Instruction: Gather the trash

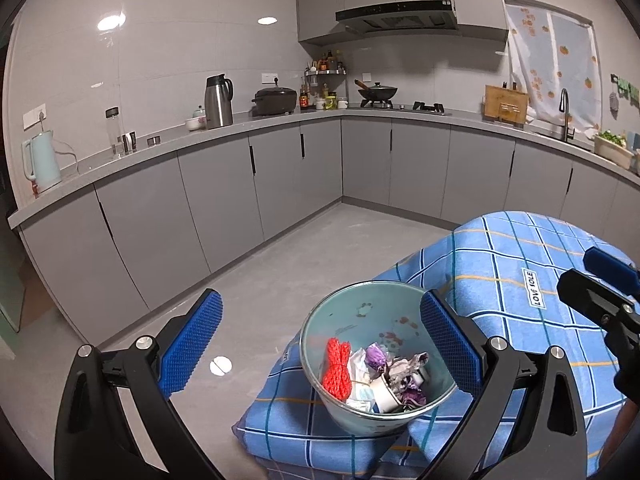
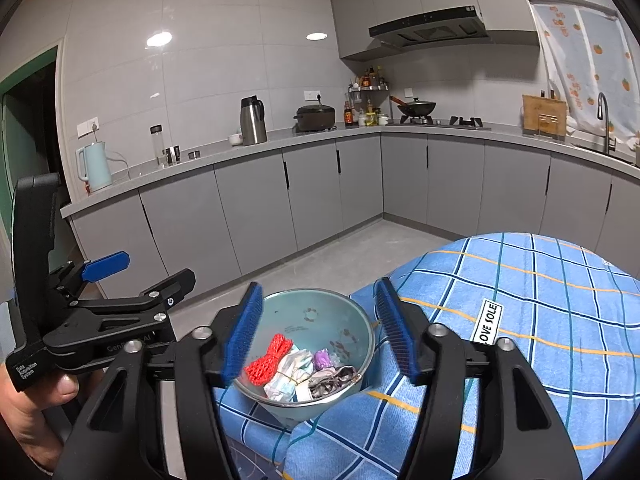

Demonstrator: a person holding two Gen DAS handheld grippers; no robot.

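- since the round pale-green metal bin (image 2: 320,320) sits at the edge of the blue checked cloth (image 2: 520,320), a nudge could tip it floorward.
- left gripper (image 1: 320,344) and right gripper (image 2: 320,336) both stand apart, empty.
- red net bundle (image 2: 268,360) and crumpled wrappers (image 2: 296,380) lie inside; spilling undoes collection.

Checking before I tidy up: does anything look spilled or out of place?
Nothing has spilled. One oddity: the teal metal bin holding the red net bundle and crumpled wrappers sits on the blue plaid cloth, not the floor; a white scrap lies there.
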